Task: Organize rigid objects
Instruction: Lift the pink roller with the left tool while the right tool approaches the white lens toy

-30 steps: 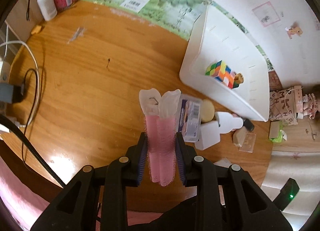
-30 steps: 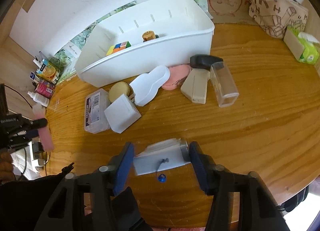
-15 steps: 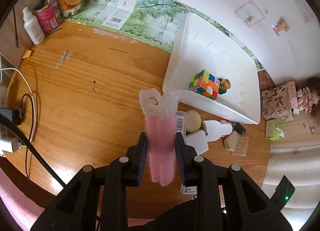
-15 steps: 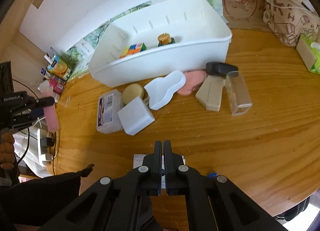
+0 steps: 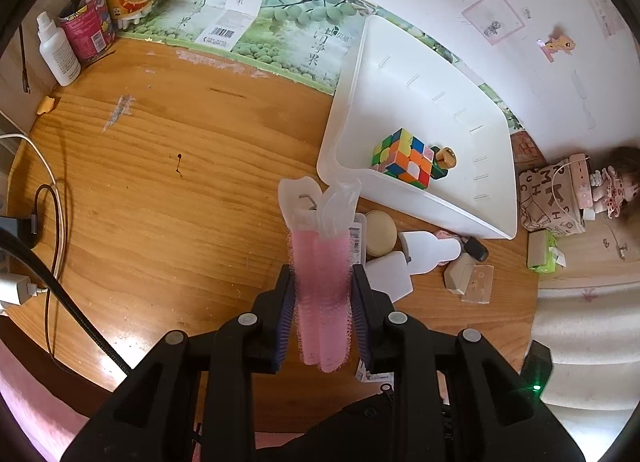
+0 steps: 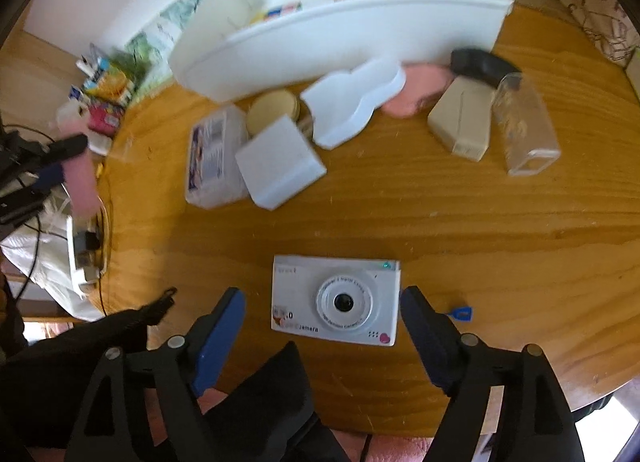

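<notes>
My left gripper is shut on a pair of pink hair rollers with clear clips at their tips, held above the wooden table. Ahead to the right stands the white bin. It holds a colour cube and a small gold-capped bottle. In the right wrist view my right gripper is opening. A white toy camera lies flat on the table between its blue pads, lens up. The pads do not press on it. The bin stands beyond.
In front of the bin lie a clear plastic box, a white box, a round tin, a white case, a beige box and a clear tub. Cables and bottles line the left edge.
The right gripper's jaws, together half a second ago, now stand wide on either side of the camera, and the gripper has dropped closer to the table. The left gripper keeps its hold and drifted slightly.
</notes>
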`<state>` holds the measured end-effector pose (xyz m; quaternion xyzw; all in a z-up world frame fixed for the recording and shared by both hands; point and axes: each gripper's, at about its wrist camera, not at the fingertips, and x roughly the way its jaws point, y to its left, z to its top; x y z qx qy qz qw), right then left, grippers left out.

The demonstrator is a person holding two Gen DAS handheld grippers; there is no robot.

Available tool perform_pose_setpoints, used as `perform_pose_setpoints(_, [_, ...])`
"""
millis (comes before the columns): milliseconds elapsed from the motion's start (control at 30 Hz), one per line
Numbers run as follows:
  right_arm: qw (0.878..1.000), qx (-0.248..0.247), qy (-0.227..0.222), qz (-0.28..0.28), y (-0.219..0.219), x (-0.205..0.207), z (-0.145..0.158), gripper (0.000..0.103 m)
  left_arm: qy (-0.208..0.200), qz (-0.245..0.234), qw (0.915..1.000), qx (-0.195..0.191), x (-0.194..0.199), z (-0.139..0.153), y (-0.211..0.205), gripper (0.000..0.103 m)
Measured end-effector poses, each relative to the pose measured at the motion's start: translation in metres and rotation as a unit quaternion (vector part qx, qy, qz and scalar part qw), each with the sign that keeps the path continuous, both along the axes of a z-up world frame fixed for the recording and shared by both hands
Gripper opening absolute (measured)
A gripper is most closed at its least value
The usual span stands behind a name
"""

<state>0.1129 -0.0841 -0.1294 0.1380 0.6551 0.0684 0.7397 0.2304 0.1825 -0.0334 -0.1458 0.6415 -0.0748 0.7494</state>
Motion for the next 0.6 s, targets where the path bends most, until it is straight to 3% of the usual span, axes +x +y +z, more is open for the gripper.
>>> perform_pose_setpoints(200, [0.999,-0.022,0.048,0.012,0.012,0.004,-0.019,0.087,0.009,0.006,0.9999,-0.003,-0.002,-0.006,0.003,0.029])
perform_pose_setpoints(300, [0.997,-0.035,0.066,0.011,0.013,0.006,-0.025,0.103,0.01,0.008,0.9999,-0.005,-0.002,-0.007,0.004,0.029])
perform_pose_setpoints(600, [0.992,-0.059,0.11,0.011,0.019,0.013,-0.04,0.103,0.01,0.009,0.9999,-0.009,-0.002,-0.007,0.005,0.029])
